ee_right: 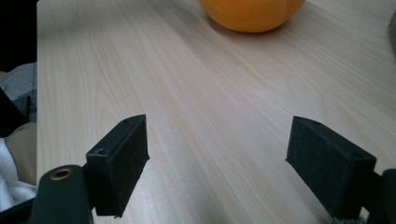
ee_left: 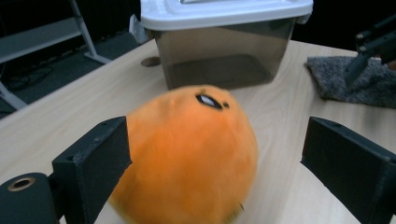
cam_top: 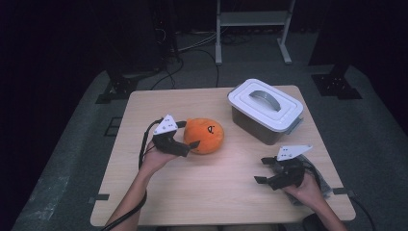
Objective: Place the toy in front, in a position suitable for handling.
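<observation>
Closing in on the orange plush toy (cam_top: 204,135) with our left tool (cam_top: 191,146).

The toy sits near the middle of the tabletop (cam_top: 216,187), just beside the lidded plastic bin (cam_top: 265,111). Our left tool stands wide, one jaw touching the toy's side, the other well clear. We should centre the toy between the jaws before squeezing, then close gently so the soft body does not slip out. Our right tool (cam_top: 263,171) rests wide over bare wood near the grey cloth (ee_left: 351,81), holding nothing.
</observation>
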A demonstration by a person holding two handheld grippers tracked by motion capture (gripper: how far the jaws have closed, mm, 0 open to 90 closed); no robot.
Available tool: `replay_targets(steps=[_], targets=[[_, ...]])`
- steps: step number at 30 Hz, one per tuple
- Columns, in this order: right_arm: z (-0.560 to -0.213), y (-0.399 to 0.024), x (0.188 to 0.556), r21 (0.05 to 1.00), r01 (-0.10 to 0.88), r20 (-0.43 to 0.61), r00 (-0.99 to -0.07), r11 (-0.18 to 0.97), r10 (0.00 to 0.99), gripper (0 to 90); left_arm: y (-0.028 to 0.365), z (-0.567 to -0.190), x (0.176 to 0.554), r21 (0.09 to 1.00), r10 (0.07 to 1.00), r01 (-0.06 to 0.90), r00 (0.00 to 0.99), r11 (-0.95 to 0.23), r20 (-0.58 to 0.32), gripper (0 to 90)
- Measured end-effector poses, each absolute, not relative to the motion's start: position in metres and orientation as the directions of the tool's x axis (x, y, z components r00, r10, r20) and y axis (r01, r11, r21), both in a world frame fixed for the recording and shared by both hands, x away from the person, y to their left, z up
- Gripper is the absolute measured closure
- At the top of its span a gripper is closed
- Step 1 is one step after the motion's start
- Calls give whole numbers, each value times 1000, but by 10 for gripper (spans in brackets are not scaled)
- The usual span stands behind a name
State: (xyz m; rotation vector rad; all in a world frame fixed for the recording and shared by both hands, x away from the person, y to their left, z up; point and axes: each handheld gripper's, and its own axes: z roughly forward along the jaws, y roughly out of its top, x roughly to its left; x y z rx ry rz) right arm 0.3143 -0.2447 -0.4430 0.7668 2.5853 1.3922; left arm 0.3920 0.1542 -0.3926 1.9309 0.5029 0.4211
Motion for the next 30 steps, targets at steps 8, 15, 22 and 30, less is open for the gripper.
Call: replay_targets(steps=[8,15,22,30], targets=[[-443,-245,314,807,377,140,-871,455,471,193,137,-396,414,924,517,157,854,-349,50,70],[-443,-244,313,807,369,132,-874,462,467,201,128,-412,430,910,533,204,846,-362,22,69],[-442,-246,312,814,362,131,-876,454,463,206,121,-428,437,899,568,223,823,-377,34,80],[-441,-245,311,815,359,129,-878,455,461,207,122,-442,438,903,616,239,787,-357,35,260]])
